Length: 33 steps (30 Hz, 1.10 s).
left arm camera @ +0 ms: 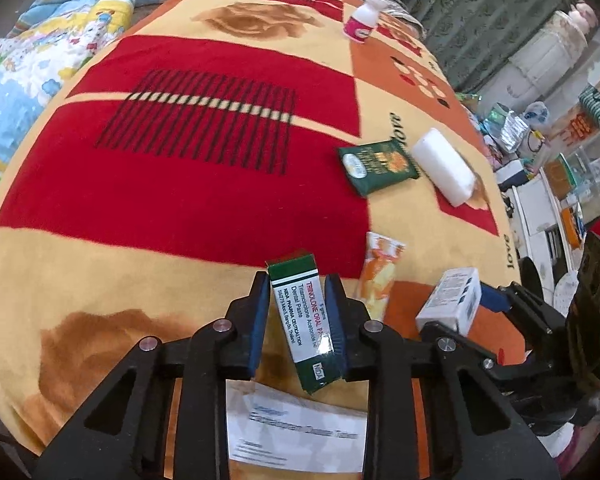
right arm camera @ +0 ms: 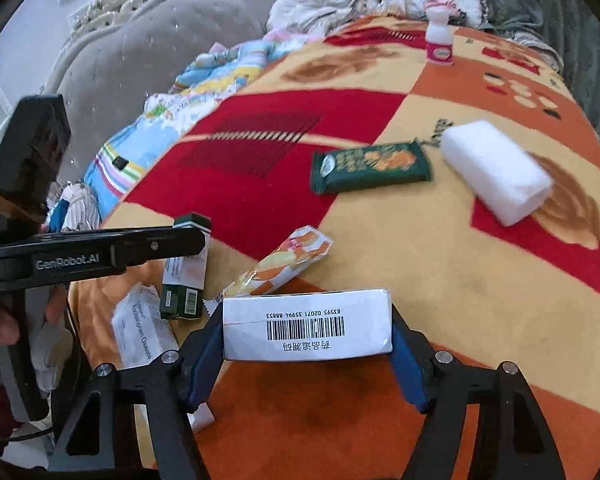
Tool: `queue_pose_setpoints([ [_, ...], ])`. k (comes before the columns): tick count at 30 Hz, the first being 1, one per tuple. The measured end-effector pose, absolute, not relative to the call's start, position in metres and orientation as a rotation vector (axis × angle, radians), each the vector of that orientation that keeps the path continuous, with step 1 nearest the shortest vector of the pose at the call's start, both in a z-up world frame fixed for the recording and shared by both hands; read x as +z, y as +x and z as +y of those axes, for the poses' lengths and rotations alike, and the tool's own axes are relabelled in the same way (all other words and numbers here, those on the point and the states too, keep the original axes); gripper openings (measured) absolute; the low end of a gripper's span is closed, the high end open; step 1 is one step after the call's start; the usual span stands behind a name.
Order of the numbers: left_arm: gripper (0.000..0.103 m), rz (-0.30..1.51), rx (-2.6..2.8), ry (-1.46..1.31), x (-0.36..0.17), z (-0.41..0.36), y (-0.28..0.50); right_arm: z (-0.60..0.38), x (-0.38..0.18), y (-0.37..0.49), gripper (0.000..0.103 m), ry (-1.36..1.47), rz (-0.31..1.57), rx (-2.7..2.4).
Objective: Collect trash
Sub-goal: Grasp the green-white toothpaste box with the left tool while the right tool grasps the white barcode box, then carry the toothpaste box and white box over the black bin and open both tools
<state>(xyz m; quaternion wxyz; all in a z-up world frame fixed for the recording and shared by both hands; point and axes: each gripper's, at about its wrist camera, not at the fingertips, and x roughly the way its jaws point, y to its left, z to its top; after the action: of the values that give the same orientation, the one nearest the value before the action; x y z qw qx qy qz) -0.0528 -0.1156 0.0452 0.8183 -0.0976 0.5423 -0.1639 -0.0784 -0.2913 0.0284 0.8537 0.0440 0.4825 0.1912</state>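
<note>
The green-and-white box (left arm camera: 302, 320) sits tilted between the blue pads of the left gripper (left arm camera: 297, 304), clamped, above a white leaflet (left arm camera: 296, 432) on the blanket (left arm camera: 180, 200). The white barcode box (right arm camera: 307, 323) is clamped across its width by the right gripper (right arm camera: 308, 354), low over the blanket's orange patch. Just beyond lie an orange sachet (right arm camera: 278, 266), then a green snack packet (right arm camera: 370, 166) beside a white foam block (right arm camera: 496, 170), and far off an upright small bottle (right arm camera: 440, 42).

Leaflet (left arm camera: 296, 432) print blurred; its edges hidden behind jaws.
</note>
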Motion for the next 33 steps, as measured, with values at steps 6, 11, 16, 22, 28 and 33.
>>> queue_pose_setpoints([
  [6, 0.023, 1.132, -0.406, -0.181, 0.059, -0.140, -0.059, -0.319, 0.046, -0.093, 0.071, 0.099, 0.974, 0.357],
  [11, 0.023, 1.109, -0.456, -0.151, 0.074, -0.161, -0.066, -0.345, 0.050, -0.104, 0.071, 0.135, 0.965, 0.315],
  [16, 0.023, 1.084, -0.504, -0.125, 0.091, -0.183, -0.071, -0.369, 0.056, -0.115, 0.071, 0.155, 0.946, 0.273],
  [22, 0.023, 1.066, -0.572, -0.079, 0.103, -0.226, -0.076, -0.407, 0.064, -0.129, 0.071, 0.183, 0.925, 0.204],
  [28, 0.023, 1.052, -0.653, -0.018, 0.110, -0.288, -0.084, -0.451, 0.065, -0.148, 0.071, 0.213, 0.918, 0.115],
  [33, 0.023, 1.057, -0.710, 0.036, 0.108, -0.337, -0.088, -0.489, 0.063, -0.165, 0.071, 0.234, 0.927, 0.038],
])
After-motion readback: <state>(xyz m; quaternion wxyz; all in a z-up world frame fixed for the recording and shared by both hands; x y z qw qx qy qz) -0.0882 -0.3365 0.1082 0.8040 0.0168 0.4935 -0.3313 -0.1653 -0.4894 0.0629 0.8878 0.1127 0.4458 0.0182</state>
